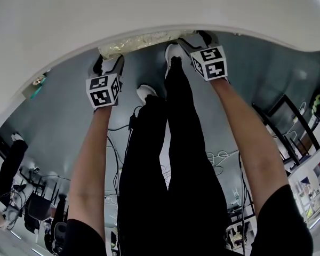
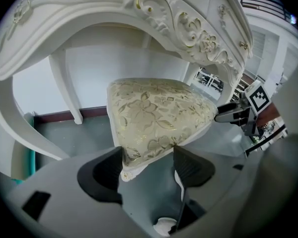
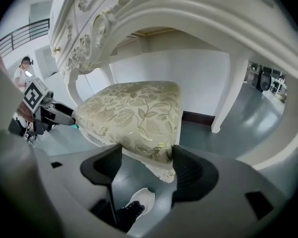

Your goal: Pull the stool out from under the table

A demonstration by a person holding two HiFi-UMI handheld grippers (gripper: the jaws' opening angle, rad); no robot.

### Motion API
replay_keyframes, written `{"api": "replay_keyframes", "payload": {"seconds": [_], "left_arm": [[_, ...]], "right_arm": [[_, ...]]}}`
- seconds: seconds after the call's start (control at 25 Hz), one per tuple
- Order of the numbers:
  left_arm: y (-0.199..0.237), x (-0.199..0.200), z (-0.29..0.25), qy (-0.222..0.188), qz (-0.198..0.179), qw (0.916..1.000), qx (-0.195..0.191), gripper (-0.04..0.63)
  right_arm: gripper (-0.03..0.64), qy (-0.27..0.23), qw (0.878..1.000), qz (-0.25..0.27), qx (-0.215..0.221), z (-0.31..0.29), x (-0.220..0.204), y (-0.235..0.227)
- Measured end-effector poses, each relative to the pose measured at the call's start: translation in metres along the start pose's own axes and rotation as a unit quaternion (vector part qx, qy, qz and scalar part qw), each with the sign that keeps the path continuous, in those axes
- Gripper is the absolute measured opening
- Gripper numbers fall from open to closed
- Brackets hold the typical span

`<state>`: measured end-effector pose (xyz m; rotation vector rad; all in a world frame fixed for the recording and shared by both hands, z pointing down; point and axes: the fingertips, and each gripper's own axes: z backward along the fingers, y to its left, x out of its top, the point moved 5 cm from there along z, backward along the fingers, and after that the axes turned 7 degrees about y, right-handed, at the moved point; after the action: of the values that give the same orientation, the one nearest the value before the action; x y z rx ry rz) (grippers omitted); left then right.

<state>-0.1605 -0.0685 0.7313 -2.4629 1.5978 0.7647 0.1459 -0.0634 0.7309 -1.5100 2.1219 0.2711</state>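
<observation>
1. Taking hold: my left gripper (image 2: 148,170) and right gripper (image 3: 148,170) each straddle a front corner of the stool (image 2: 159,118), jaws wide, pads at the fabric, no squeeze showing.
2. The stool sits at twelve o'clock, tucked under the table (image 2: 89,14).
3. Next, I judge: clamp both corners, then draw straight back toward six.
4. A table leg (image 3: 223,98) stands at two o'clock; my shoe (image 3: 139,202) lies in the path.

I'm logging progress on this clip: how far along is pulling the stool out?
Done: the left gripper and right gripper are at the stool, each with its jaws astride a seat corner. In hand: taking hold; the jaws stand wide, with no clamp evident. Left: the whole pull, since the stool sits under the table.
</observation>
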Motion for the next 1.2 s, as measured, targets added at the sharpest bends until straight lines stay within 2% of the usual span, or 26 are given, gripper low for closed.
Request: {"api": "replay_keyframes", "payload": {"seconds": [0.36, 0.72, 1.2], "left_arm": [[-0.017, -0.020, 0.007, 0.015, 0.008, 0.9999, -0.005, 0.336], [-0.020, -0.035, 0.011, 0.025, -0.013, 0.9996, -0.007, 0.327], [-0.020, -0.040, 0.010, 0.045, -0.028, 0.9985, -0.018, 0.325]], "right_arm": [[0.334, 0.013, 1.000, 0.002, 0.003, 0.012, -0.020, 0.003], [0.333, 0.018, 1.000, -0.004, -0.003, 0.018, -0.039, 0.012], [0.327, 0.018, 1.000, 0.002, 0.008, 0.016, -0.042, 0.012]]}}
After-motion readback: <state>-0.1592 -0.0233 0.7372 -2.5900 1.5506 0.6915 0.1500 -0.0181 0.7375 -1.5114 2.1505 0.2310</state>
